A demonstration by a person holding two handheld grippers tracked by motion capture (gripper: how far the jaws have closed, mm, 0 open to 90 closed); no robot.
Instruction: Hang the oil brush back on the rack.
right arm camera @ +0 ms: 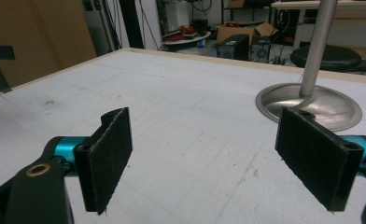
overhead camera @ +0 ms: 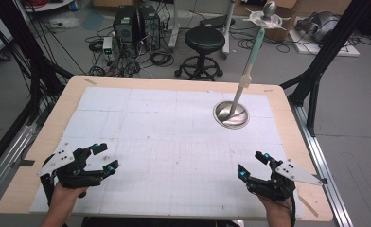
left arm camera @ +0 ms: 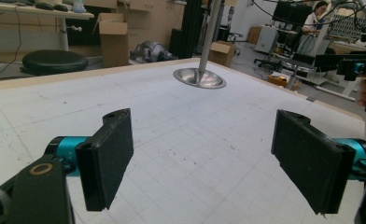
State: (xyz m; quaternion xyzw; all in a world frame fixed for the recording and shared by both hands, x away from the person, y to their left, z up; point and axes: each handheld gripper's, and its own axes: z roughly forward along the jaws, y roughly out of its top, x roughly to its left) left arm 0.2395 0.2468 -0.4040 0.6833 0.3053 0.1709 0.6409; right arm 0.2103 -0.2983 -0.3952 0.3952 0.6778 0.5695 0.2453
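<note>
— Two grippers, one per hand. Left gripper (overhead camera: 104, 157) low at the near left of the table (overhead camera: 41, 142), jaws spread wide, nothing between them. Right gripper (overhead camera: 253, 164) at the near right, likewise spread wide and empty.

— Pads?

— Two black pads on each, four in all. In the left gripper view, left gripper (left arm camera: 202, 163) with bare white mat (left arm camera: 190, 140) in the gap; in the right gripper view, right gripper (right arm camera: 204, 161) the same. One grey three-cornered plate atop each in the high view.

— Beyond the jaws?

— One metal stand (overhead camera: 231, 113), well ahead of the right gripper and off to the far right of the left one: one round dished base flat on the mat, one slim pole rising from its middle, tilted toward the far right in the high view, capped by one flat fitting and one ball. Seen also ahead in the left gripper view (left arm camera: 200, 77) and just past the right-hand pad in the right gripper view (right arm camera: 312, 105).

— Touching either gripper?

— No, well apart from both.

— Further out?

— One black round stool (overhead camera: 205, 40) past the far table edge, two dark computer towers (overhead camera: 136, 23) left of it among loose cables, cardboard boxes behind.
</note>
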